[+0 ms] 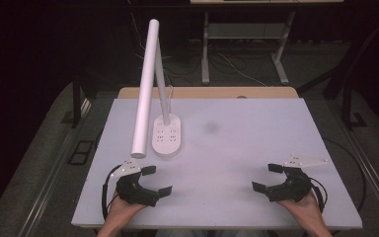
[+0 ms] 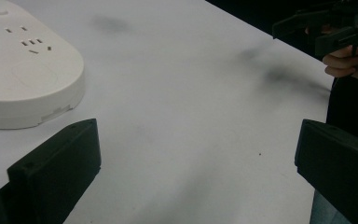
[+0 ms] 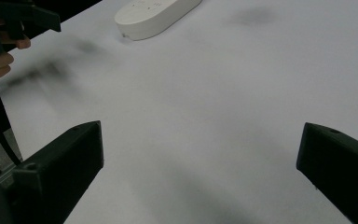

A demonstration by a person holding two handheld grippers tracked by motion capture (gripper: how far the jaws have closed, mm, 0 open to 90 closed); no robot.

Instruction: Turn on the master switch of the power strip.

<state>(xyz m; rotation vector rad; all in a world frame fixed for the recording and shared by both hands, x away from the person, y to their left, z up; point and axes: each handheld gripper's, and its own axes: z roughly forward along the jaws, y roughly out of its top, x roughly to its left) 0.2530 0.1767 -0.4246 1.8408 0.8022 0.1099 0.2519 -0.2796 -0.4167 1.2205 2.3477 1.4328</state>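
A white desk lamp stands on the white table [image 1: 237, 148], left of centre; its oval base [image 1: 167, 135] carries socket openings and its long tube head [image 1: 145, 89] leans over the table. My left gripper [image 1: 156, 180] rests near the front left edge, jaws wide apart with nothing between them. Bare table lies between its jaws in the left gripper view, with the lamp base [image 2: 25, 70] at the upper left. My right gripper [image 1: 268, 177] sits near the front right edge, also open and empty. The right gripper view has the lamp base [image 3: 156, 16] at the top.
A thin white cable [image 1: 169, 94] rises behind the lamp. A wooden strip [image 1: 207, 92] borders the table's far edge. Beyond it stand metal desk legs [image 1: 205, 49] and floor cables. A faint dark smudge [image 1: 210, 128] marks the table's middle.
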